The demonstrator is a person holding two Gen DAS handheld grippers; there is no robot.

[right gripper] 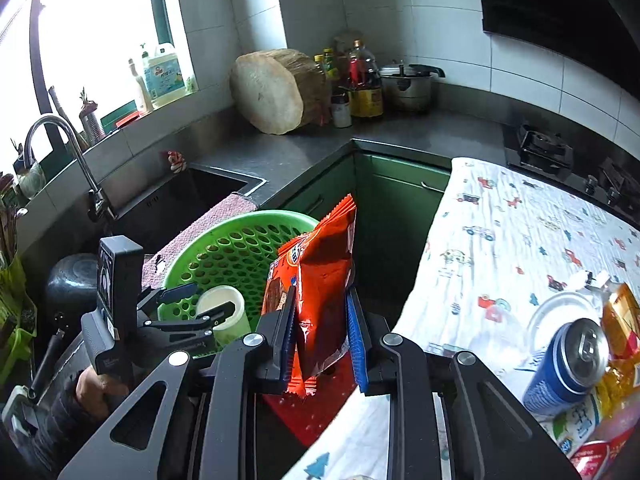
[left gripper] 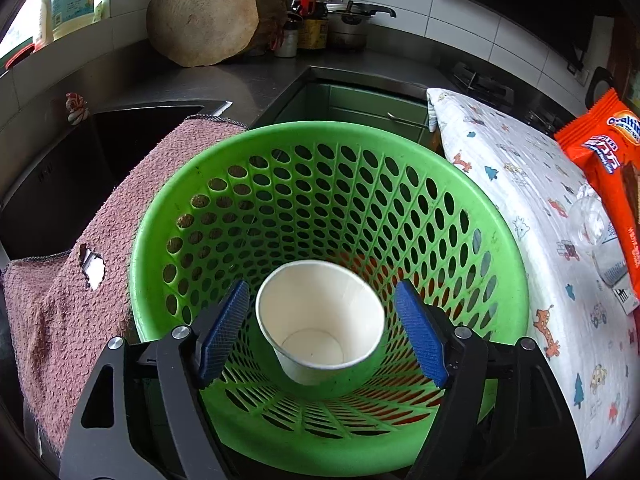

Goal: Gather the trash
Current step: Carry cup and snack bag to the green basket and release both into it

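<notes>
The paper cup is seen between the fingers of the left gripper, mouth toward the camera, base pointing down into the green basket. The fingers are spread wide, with a clear gap to the cup rim on each side; no pad is touching it, so the cup is judged released. Whether it is resting on the basket wall or falling cannot be told.

The orange wrapper is clamped between the closed fingers of the right gripper, held upright, long axis running up and away from the pads. From these fingers the basket lies ahead and to the left, just beyond the wrapper's top edge; the left gripper is over its near rim.

The next drop is judged to belong to the right hand. Further trash, a blue can included, lies to the right on the cloth-covered surface.
</notes>
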